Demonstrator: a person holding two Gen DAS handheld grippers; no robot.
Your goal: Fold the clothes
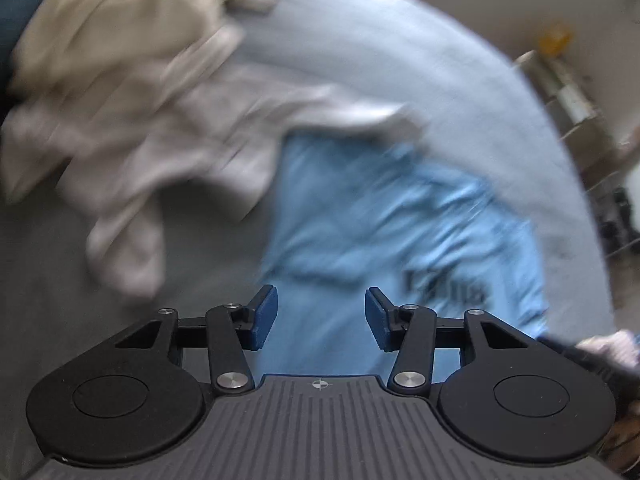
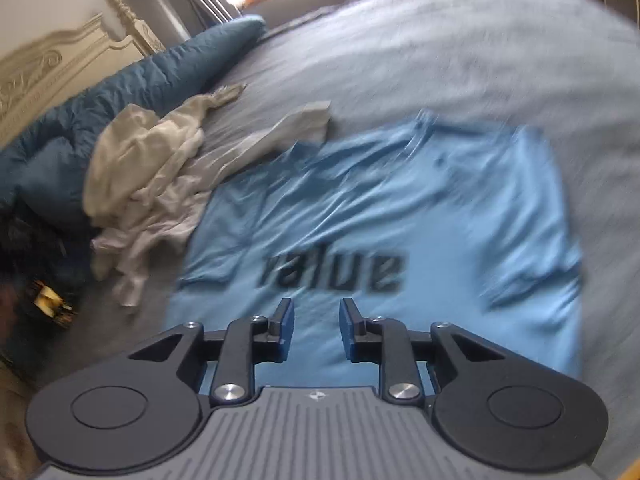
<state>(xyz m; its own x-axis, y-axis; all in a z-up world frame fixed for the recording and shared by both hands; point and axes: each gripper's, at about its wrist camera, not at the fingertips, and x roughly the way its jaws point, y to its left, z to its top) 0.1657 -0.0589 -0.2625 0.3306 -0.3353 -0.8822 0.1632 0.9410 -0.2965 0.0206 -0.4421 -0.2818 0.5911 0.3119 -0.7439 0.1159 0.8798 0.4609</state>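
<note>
1. Though both views are smeared by motion, the bed (image 2: 440, 40) reads plainly as the work surface: a wide grey-blue sheet carrying all the laundry, which gives room to spread a garment flat
2. Along the bed's far left edge lies a dark teal duvet (image 2: 132, 92), bunched against a carved headboard (image 2: 48, 68); it is well clear of the folding area
3. The blue T-shirt (image 2: 380, 208), the item in hand by my judgement, lies spread on the sheet with its printed lettering (image 2: 332, 272) up, wrinkled across the middle, and appears not yet folded
4. A heap of pale garments (image 2: 140, 168) sits just left of the shirt, one strip reaching to its upper left corner; this heap would likely obstruct any fold taken towards that side
5. The left gripper (image 1: 320, 316) is above the shirt's near part, jaws apart with nothing between them
6. The right gripper (image 2: 316, 330) is over the shirt's near hem below the lettering, jaws narrowly apart and empty
7. A small yellowish object (image 2: 48, 300) lies beyond the bed's left edge, too blurred to identify
</note>
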